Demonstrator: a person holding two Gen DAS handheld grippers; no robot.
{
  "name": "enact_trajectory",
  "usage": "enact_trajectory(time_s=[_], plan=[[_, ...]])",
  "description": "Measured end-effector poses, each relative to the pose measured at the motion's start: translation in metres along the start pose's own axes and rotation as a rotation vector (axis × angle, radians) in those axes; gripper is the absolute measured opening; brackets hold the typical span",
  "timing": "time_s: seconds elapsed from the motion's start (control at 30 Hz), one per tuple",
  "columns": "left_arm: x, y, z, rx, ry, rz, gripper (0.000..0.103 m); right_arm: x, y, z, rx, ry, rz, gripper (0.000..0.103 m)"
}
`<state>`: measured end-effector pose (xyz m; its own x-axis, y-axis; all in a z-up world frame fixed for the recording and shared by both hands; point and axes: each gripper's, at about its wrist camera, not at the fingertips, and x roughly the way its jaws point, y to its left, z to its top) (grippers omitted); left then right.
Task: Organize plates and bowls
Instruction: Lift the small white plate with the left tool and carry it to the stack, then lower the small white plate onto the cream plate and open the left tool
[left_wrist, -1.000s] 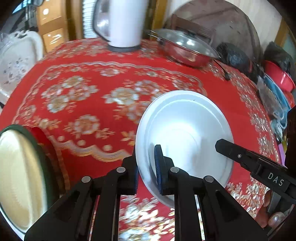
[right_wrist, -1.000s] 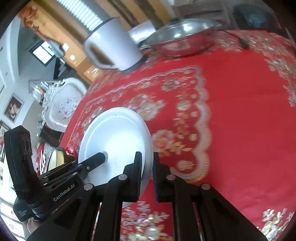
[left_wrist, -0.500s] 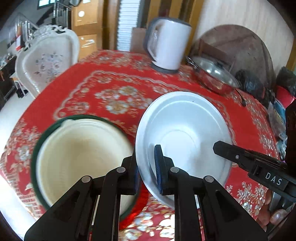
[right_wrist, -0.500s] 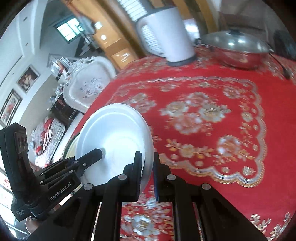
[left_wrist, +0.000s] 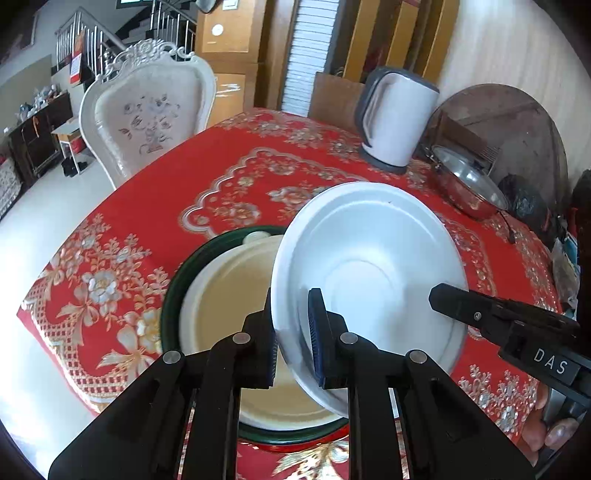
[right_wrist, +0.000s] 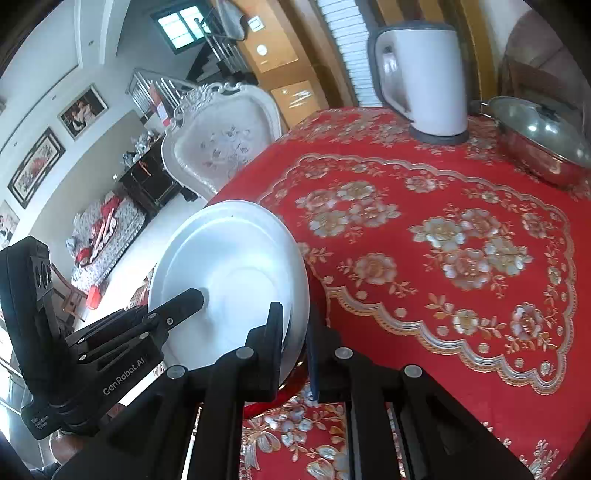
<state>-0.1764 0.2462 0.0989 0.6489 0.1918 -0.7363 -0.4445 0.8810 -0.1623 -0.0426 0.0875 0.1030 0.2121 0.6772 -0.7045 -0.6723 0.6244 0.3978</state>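
A white plate (left_wrist: 369, 266) is held clear of the table, tilted, above a cream bowl with a green rim (left_wrist: 229, 295) that stands near the table's near edge on the red floral tablecloth (left_wrist: 207, 173). The left gripper (left_wrist: 293, 332) is clamped on the plate's near-left rim, one blue pad on the inner face and the other behind the rim. The right gripper (right_wrist: 297, 328) is likewise pinched on the opposite rim of the same plate, its fingers pressed against both faces. In the left wrist view the plate overlaps the bowl's right side; whether the two touch cannot be told. Toward the table's far edge stand a white electric kettle (left_wrist: 397, 118) and, to its right, a steel pan with a lid (left_wrist: 467, 184). An ornate white chair (left_wrist: 147, 114) stands beyond the table's far-left edge.
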Motion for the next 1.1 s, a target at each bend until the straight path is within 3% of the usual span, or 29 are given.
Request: enact_trajectory(time_s=[0.53, 1.1], plan=[[0.014, 0.031, -0.007, -0.048, 0.034, 0.028, 0.014, 0.027, 0.034, -0.002, -0.058, 0.060, -0.031, 0.013], [0.031, 0.026, -0.012, 0.007, 0.047, 0.105, 0.019, 0.040, 0.040, -0.003, -0.082, 0.068, -0.100, 0.013]])
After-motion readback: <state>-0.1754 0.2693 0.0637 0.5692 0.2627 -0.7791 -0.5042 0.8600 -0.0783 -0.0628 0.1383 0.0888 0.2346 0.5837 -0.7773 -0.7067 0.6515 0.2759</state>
